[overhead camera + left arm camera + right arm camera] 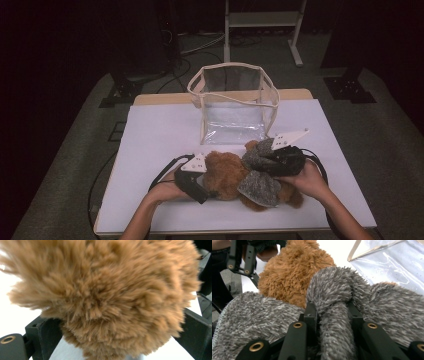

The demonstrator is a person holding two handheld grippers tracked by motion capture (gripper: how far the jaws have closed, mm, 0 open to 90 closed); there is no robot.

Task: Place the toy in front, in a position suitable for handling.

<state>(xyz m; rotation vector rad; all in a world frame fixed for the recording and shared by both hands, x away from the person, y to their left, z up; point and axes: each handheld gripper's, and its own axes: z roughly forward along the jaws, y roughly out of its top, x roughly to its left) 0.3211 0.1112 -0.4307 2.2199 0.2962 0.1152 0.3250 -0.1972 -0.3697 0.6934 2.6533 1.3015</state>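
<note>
The brown teddy bear (227, 176) lies just in front of the clear bag (233, 102), its face hidden. The right gripper (265, 156) pinches its grey scarf (334, 322) (knot squeezed); the left gripper (212, 192) straddles its head, jaws spread.

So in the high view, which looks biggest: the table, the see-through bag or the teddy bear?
1. Table, by far.
2. See-through bag and teddy bear look about alike; the bear lies nearer the camera, so I won't rank them.

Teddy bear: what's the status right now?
Left gripper open around bear's head. Right gripper shut on grey scarf. Clear bag stands open behind; nothing blocking.
</note>
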